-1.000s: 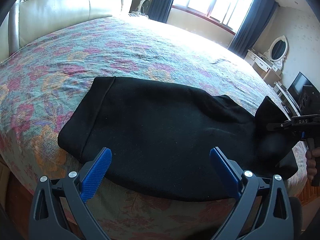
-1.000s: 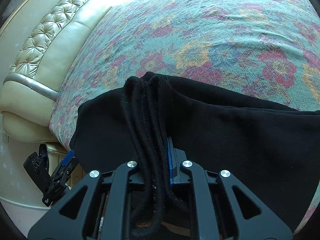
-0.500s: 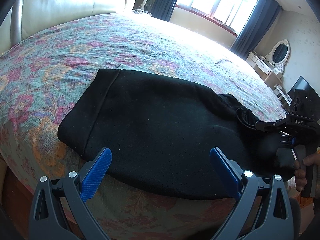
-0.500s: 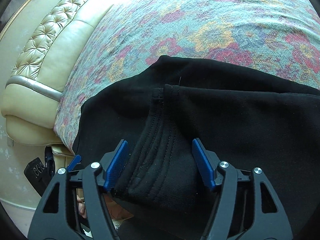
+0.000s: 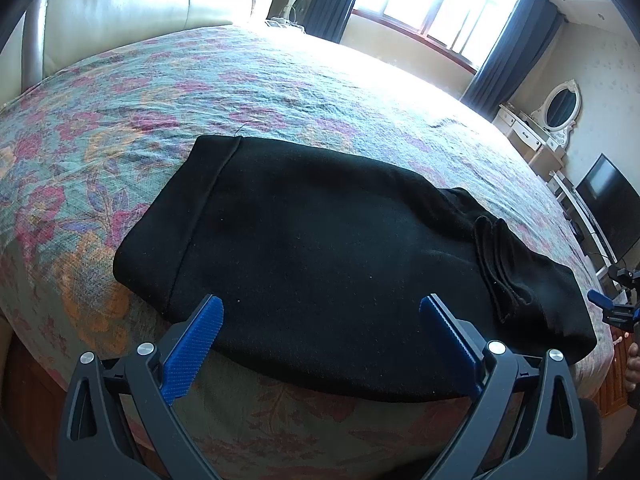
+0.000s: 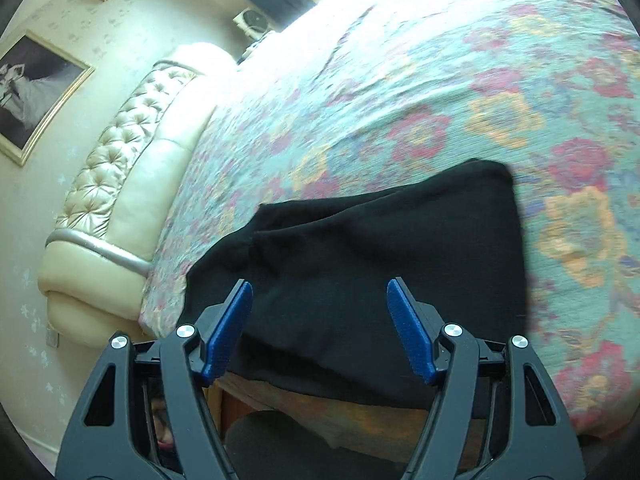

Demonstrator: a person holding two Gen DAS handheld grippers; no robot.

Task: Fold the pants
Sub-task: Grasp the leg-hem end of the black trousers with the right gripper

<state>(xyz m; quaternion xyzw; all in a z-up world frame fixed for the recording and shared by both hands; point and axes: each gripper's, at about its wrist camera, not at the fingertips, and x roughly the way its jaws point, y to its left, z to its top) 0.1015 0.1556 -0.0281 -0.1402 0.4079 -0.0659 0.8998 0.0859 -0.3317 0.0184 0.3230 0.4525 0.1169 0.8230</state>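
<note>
The black pants (image 5: pixel 320 248) lie folded on the floral bedspread near the bed's front edge, with a thick folded band (image 5: pixel 500 264) lying on top at their right end. They also show in the right wrist view (image 6: pixel 380 272). My left gripper (image 5: pixel 320 320) is open and empty, hovering just in front of the pants' near edge. My right gripper (image 6: pixel 320 300) is open and empty, pulled back over the pants' end; it shows at the far right of the left wrist view (image 5: pixel 616 308).
The floral bedspread (image 5: pixel 280 92) covers a large bed with a cream tufted headboard (image 6: pixel 132 160). A window with dark curtains (image 5: pixel 432 4), a dresser with an oval mirror (image 5: pixel 560 108) and a dark screen (image 5: pixel 608 204) stand beyond the bed.
My right gripper opened, let go of the pants' folded end, which now lies on top of the pants, and drew back. My left gripper stayed open and barely moved.
</note>
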